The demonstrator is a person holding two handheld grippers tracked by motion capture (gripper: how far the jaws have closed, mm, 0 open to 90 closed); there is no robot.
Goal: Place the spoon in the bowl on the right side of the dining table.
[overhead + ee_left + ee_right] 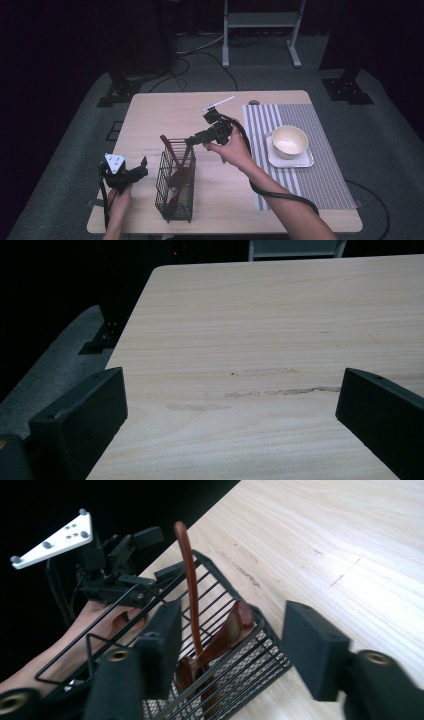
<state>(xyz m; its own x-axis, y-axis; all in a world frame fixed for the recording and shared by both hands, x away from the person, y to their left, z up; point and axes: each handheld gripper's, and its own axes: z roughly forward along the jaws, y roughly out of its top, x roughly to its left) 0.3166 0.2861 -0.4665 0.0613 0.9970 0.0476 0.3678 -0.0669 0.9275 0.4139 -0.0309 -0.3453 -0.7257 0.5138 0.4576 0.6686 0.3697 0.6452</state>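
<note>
A black wire basket stands on the wooden table and holds two dark wooden utensils. One long thin handle sticks up out of it. A broader handle leans on the basket's rim. My right gripper hangs over that rim, its jaws open on either side of the broad handle's end, and the pads do not touch it. From above, the right gripper points left at the basket's far end. My left gripper rests open left of the basket, and the left gripper has bare table between its jaws.
A cream bowl sits on a white square plate on a striped mat at the right. The table's left edge runs close to the left gripper. The right gripper's cable trails along the forearm.
</note>
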